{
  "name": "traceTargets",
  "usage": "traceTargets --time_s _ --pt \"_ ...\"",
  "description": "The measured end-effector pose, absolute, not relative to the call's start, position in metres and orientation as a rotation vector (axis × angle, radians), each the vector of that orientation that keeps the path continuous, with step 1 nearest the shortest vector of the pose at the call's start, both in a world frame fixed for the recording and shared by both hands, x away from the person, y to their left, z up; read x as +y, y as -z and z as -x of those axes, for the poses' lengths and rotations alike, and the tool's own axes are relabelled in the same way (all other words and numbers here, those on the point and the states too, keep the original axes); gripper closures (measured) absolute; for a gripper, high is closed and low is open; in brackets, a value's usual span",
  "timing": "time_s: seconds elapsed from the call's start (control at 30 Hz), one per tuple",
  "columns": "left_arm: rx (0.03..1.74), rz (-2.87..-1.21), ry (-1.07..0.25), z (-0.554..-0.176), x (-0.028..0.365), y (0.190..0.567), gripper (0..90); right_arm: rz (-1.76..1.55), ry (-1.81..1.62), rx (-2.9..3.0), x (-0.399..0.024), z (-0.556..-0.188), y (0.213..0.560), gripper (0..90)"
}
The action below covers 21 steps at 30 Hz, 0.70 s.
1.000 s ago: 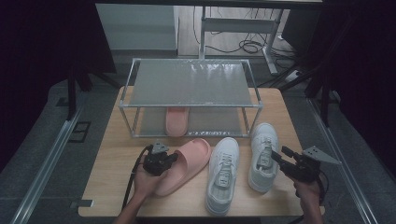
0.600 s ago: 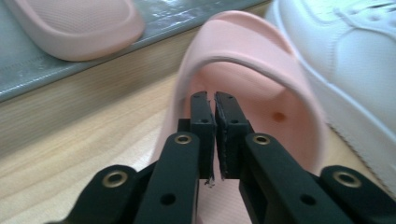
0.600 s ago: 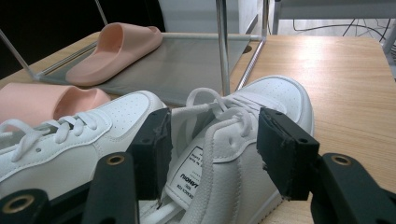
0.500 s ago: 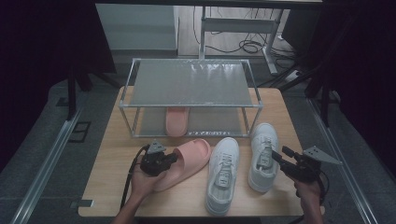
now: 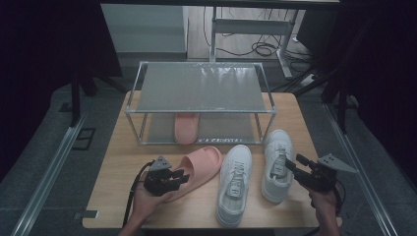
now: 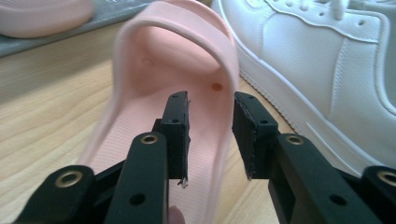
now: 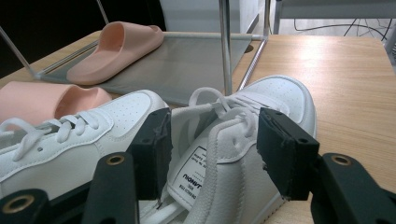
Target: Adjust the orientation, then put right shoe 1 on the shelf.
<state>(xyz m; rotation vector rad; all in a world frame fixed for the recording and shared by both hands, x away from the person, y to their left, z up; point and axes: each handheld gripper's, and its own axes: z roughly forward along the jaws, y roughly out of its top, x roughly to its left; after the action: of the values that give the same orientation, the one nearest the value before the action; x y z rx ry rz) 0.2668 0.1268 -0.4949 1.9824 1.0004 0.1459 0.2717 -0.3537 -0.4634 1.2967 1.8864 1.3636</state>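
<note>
Left gripper view has your left gripper (image 6: pixel 211 135) jaws just opening, part spread over the pink slide's (image 6: pixel 187 70) heel, gripping nothing. That slide lies just left of the white sneaker (image 5: pixel 235 183). Your right gripper (image 7: pixel 212 154) gapes around the other sneaker's (image 7: pixel 243 140) collar.

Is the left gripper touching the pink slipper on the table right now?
Apart. In the left gripper view, the left gripper has just been opening; both pads stand clear of the pink slipper, its side wall running between them untouched.

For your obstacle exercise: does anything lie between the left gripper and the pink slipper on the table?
Nothing visible does. The left gripper stands open right over the heel end of the pink slipper, its jaws just opened.
</note>
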Motion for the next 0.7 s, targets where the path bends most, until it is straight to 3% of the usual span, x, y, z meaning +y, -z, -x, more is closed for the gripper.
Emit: traceTargets --time_s 0.7 --pt "0.997 -2.028 -0.120 -0.271 0.100 0.501 61.7 -1.291 -1.366 1.886 -0.353 -0.271 0.463 45.9"
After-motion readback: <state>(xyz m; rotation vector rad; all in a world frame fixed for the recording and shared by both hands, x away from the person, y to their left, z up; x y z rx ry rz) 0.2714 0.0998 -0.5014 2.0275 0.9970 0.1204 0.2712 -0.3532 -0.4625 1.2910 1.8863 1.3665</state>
